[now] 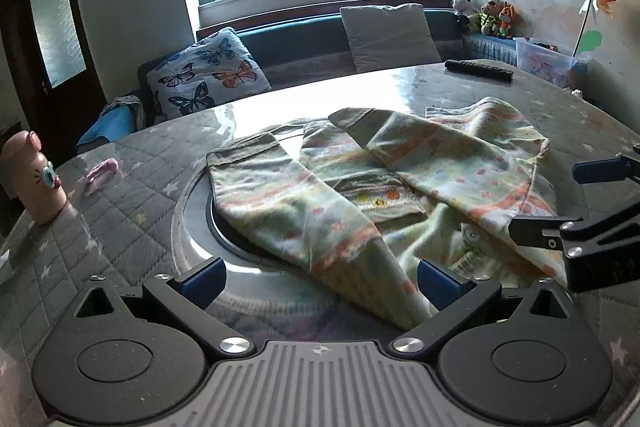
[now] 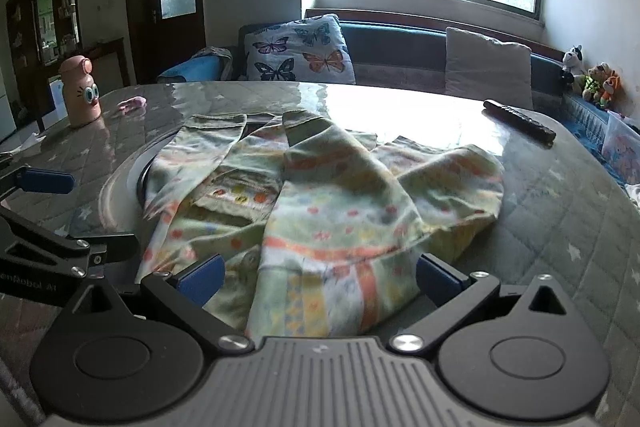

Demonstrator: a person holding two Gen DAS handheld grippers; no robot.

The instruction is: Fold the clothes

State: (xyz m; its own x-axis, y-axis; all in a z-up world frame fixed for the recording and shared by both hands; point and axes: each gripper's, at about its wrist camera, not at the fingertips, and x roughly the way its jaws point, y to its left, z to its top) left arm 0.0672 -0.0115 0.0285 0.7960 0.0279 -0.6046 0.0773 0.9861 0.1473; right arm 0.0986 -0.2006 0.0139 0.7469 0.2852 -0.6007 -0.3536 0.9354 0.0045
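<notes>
Round quilted tabletop [image 1: 132, 163], glass turntable at its middle. Spread over that turntable toward the near edge: a pale patterned garment [image 2: 320, 211], both sleeves crossed in over the body, hem end rumpled and unfolded. Probably half done; body fold and smoothing left. Left gripper [image 1: 320, 281] at the near edge, jaws apart, cloth lying between them, nothing clamped. Right gripper [image 2: 320, 279] likewise wide apart over the hem. Toward the far right edge, a remote [image 2: 519, 120]; far left, pink bottle [image 2: 79, 91].

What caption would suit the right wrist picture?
Open right gripper poised over a patterned garment with both sleeves folded inward, lying on a round table.
</notes>
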